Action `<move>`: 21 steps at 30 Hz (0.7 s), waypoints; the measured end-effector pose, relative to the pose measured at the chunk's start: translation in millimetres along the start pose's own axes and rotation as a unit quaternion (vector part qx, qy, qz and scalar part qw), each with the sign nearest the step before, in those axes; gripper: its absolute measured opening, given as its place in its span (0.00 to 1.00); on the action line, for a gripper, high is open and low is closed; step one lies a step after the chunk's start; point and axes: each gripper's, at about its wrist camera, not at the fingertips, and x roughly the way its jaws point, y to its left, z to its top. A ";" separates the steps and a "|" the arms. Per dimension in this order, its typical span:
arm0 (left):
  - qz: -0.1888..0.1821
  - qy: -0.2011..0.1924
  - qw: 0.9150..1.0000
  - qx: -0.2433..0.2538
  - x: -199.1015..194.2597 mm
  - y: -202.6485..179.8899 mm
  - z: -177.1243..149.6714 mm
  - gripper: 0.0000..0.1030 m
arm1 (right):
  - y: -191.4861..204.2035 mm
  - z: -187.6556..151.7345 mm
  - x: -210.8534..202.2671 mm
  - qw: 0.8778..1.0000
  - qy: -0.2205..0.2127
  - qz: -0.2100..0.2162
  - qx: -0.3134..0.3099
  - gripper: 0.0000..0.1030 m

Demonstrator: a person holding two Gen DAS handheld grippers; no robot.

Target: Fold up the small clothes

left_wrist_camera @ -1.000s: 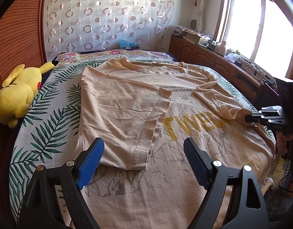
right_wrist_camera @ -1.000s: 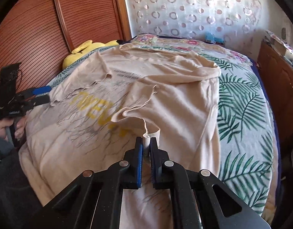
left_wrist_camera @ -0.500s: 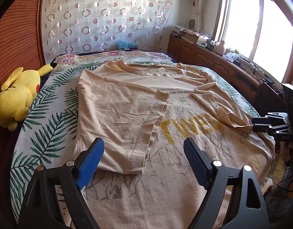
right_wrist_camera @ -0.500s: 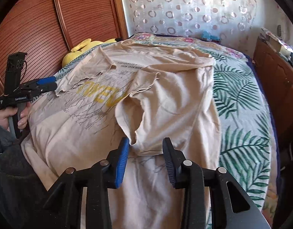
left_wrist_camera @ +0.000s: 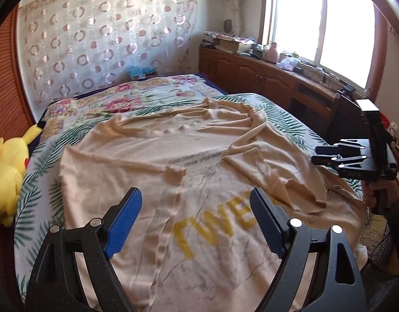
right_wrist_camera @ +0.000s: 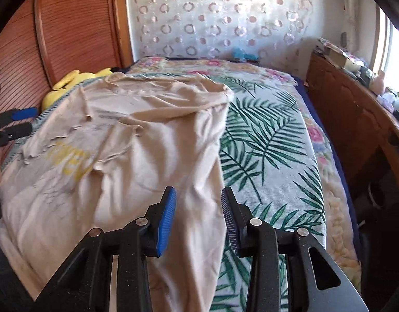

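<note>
A beige T-shirt [left_wrist_camera: 173, 156] with yellow letters [left_wrist_camera: 220, 223] lies spread on the bed, its left side folded over the middle. Its right sleeve [left_wrist_camera: 277, 176] lies folded inward, loose and wrinkled. My left gripper [left_wrist_camera: 194, 195] hovers wide open above the shirt's near part with nothing between its fingers. My right gripper [right_wrist_camera: 198, 192] stands open above the shirt's right edge [right_wrist_camera: 207, 156], and the cloth below is not pinched. The right gripper [left_wrist_camera: 319, 154] also shows at the bed's right side, and the left gripper [right_wrist_camera: 20, 121] at the far left.
The leaf-print bedspread [right_wrist_camera: 264, 143] lies bare to the right of the shirt. A yellow plush toy [left_wrist_camera: 7, 174] sits at the bed's left edge. A cluttered wooden cabinet [left_wrist_camera: 264, 78] runs under the window. A slatted wooden door [right_wrist_camera: 69, 26] stands on the left.
My right gripper opened and let go of the sleeve, which dropped onto the shirt, then drew back to the right. My left gripper moved right and up over the shirt, still open.
</note>
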 end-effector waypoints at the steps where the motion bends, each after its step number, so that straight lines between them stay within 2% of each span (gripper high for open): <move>1: -0.006 0.001 1.000 0.004 3.1 -3.6 3.7 0.83 | -1.1 -0.6 2.9 1.000 0.003 -0.006 0.003 0.37; 3: -0.023 0.007 1.000 0.013 13.2 -14.8 11.9 0.79 | -1.4 -0.5 6.4 1.000 0.011 -0.016 0.007 0.37; 7: -0.045 0.024 0.998 0.033 32.6 -35.1 24.1 0.55 | -1.5 -6.3 5.4 1.000 0.006 -0.006 0.022 0.38; 9: -0.057 0.035 0.997 0.037 42.5 -45.1 28.5 0.48 | -1.6 -5.5 5.8 1.000 0.004 -0.003 0.026 0.39; 15: -0.091 0.064 0.993 0.036 79.2 -67.4 42.9 0.37 | -2.8 -4.1 10.4 1.000 0.006 -0.010 0.015 0.47; 21: -0.083 0.090 0.992 0.037 114.4 -79.2 47.9 0.28 | -5.0 -4.1 11.5 1.000 0.004 -0.011 0.015 0.47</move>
